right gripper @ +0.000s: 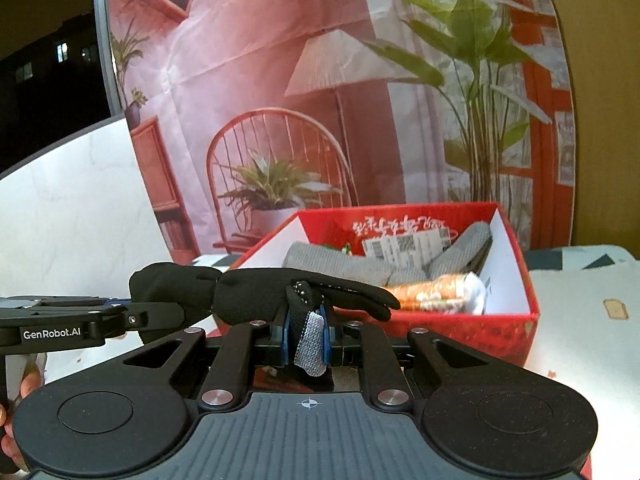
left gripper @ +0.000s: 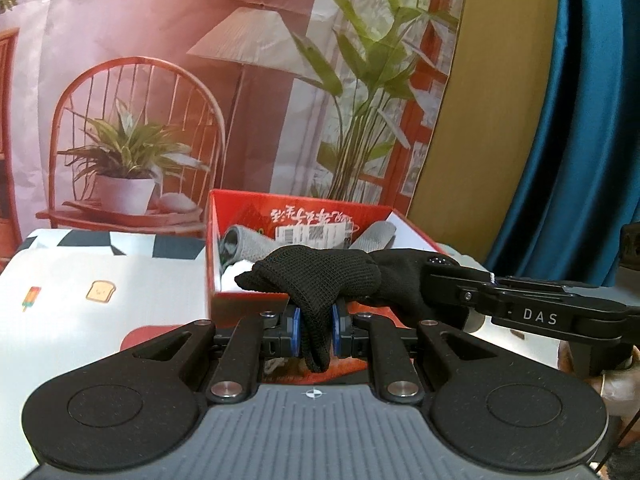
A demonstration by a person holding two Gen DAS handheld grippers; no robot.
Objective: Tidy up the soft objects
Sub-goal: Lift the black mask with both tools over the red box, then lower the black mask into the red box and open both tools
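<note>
With both ends of the black glove [left gripper: 320, 276] pinched, left hand-held gripper [left gripper: 316, 330] and right hand-held gripper [right gripper: 306, 334] clenched on it, I hold it stretched just before the red box [right gripper: 516, 328], probably to drop it among the grey socks [right gripper: 352, 264].

Each gripper wears matte black linkage arms with round silver pivot pins, hinged off a ribbed grey base plate [left gripper: 316, 424] bearing a small white crosshair mark. Flanking that plate sit two black round discs. The fingertip pads [left gripper: 295, 330] are blue. White lettering reads "DAS" on the right gripper [left gripper: 460, 304] and "GenRobot.AI" on the left gripper [right gripper: 160, 312].
</note>
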